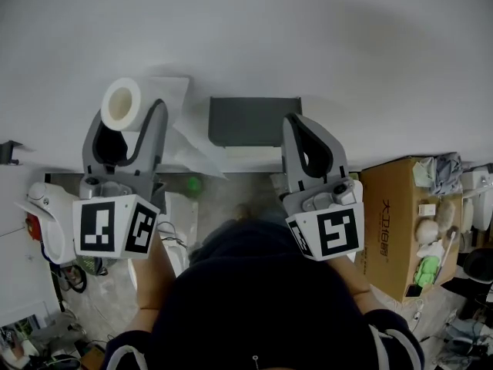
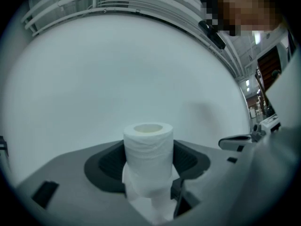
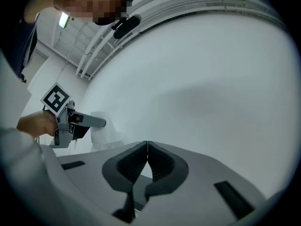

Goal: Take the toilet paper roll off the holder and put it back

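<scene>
Your left gripper is pinching the toilet paper roll. In the left gripper view the roll stands on end between the two dark pads, and the jaws sit wide around its soft sides. Its open core faces up in that view, and a loose tail of paper drops from it toward the camera.

From your head camera, the roll sits right at the tips of that gripper, up against the white wall. It is off the holder and to its left. The paper tail spreads from the roll down and to the right, reaching toward the holder's lower left corner.

Your right gripper has its jaws pressed together, pad against pad, with nothing between them. In the head view its tip lies just beside the holder's right edge, apart from the roll. The right gripper view shows your left gripper off to its left, with the white roll at its tip.

A cardboard box of small items stands on the floor, low on your right.
</scene>
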`<state>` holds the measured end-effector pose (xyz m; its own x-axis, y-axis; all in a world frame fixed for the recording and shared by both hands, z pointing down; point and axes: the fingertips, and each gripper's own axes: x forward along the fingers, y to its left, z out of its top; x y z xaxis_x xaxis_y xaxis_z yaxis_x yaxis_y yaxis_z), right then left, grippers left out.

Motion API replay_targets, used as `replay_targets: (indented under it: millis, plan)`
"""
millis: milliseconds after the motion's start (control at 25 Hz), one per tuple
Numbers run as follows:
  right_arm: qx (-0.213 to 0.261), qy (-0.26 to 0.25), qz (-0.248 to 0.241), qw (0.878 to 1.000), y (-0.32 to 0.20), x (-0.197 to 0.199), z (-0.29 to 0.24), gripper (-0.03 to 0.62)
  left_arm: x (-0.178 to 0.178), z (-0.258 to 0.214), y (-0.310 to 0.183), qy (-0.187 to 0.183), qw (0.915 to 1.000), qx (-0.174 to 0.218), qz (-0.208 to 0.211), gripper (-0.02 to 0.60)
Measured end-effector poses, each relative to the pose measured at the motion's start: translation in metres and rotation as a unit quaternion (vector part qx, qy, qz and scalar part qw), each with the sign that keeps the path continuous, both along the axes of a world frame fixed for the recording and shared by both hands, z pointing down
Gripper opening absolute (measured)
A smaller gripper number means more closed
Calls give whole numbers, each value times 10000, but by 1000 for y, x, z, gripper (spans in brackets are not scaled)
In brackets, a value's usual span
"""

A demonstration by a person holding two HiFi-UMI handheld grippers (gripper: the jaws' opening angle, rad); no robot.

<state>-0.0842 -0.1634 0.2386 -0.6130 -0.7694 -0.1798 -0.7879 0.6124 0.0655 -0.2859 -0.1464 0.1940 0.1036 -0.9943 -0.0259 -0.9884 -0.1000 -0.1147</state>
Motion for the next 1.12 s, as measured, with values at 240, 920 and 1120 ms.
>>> replay_targets:
  millis: [240, 920, 1120]
  plan:
    - [33, -64, -150, 9999, -5, 8, -5, 17, -1, -2, 2, -51, 9996, -24, -269, 291]
    - [195, -369, -478, 9980, -17, 26, -5, 17, 26, 3, -1, -219, 9986, -55, -476, 293]
    - [172, -420, -506, 9977, -17, 28, -1, 17, 32, 3, -2, -257, 9986, -41, -451, 291]
